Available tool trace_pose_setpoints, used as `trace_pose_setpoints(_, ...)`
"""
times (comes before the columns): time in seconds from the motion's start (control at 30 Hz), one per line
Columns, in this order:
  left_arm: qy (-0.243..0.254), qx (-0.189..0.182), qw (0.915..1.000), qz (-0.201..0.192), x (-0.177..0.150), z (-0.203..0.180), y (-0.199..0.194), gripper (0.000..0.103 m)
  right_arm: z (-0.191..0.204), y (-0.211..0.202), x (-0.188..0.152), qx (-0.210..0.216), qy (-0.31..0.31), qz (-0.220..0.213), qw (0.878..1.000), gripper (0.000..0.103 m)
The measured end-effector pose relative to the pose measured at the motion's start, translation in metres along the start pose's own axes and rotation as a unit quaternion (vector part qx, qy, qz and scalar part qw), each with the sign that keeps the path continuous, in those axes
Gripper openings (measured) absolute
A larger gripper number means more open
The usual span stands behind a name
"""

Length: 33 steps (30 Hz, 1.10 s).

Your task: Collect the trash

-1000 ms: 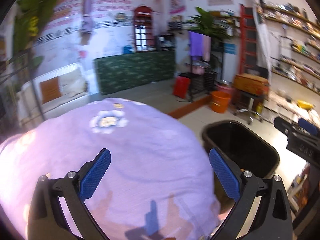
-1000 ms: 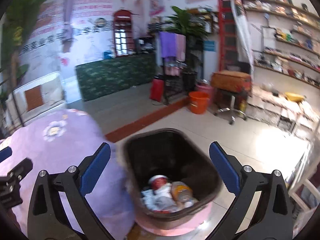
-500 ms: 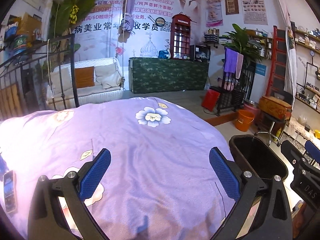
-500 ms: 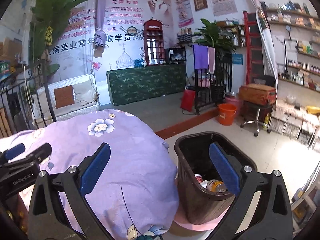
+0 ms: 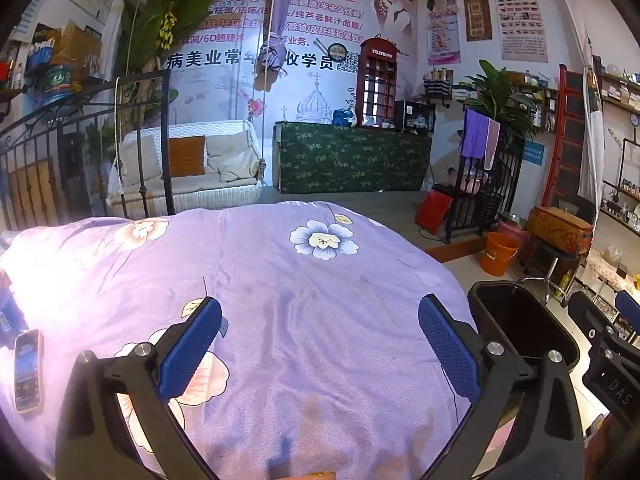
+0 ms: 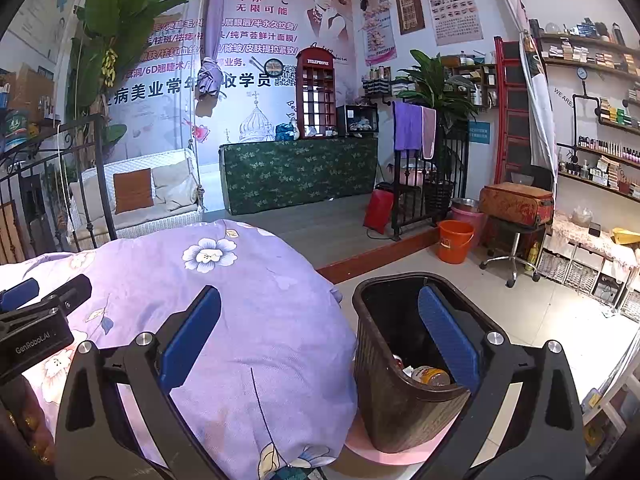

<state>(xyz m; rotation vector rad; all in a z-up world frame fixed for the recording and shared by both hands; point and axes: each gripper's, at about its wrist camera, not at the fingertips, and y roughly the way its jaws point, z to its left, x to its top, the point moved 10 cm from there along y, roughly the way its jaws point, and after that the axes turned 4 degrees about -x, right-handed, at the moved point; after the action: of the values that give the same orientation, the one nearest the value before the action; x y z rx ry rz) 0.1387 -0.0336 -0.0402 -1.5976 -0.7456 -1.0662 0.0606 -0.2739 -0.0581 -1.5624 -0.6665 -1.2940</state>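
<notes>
Where the dark brown woven-plastic trash bin (image 6: 394, 396) stands on the pale tiled floor (image 6: 532, 312), just beside the edge of the bed, we see a yellow-labelled can (image 6: 430, 375) and some other crumpled litter lying at its bottom. The bin rests on a pink mat (image 6: 384, 454). In the left wrist view the same bin (image 5: 520, 320) shows only its black inside, to the right of the bed.

Our right claw (image 6: 319, 340) hangs released, its blue-padded fingers (image 6: 191, 338) spread wide and holding nothing; one finger sits over the bedspread, the other over the bin's mouth. Our left claw (image 5: 320, 344) is likewise spread wide and empty, above the lilac flower-printed bedspread (image 5: 312, 304). Each claw shows at the edge of the other's view.

A phone with a lit screen (image 5: 27, 370) lies on the bedspread at the far left. Beyond the bed stand a black iron bedframe (image 5: 80, 148), a white wicker swing seat with an orange cushion (image 5: 188, 172), a green patterned counter (image 5: 352, 158) and an orange bucket (image 6: 455, 241).
</notes>
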Motion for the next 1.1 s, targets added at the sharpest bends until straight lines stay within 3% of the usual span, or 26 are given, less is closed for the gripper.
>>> trace_pose_setpoints(1.1, 0.001, 0.001, 1.0000, -0.002, 0.002, 0.003, -0.003, 0.097, -0.008, 0.009, -0.001, -0.002, 0.001, 0.020, 1.000, 0.097)
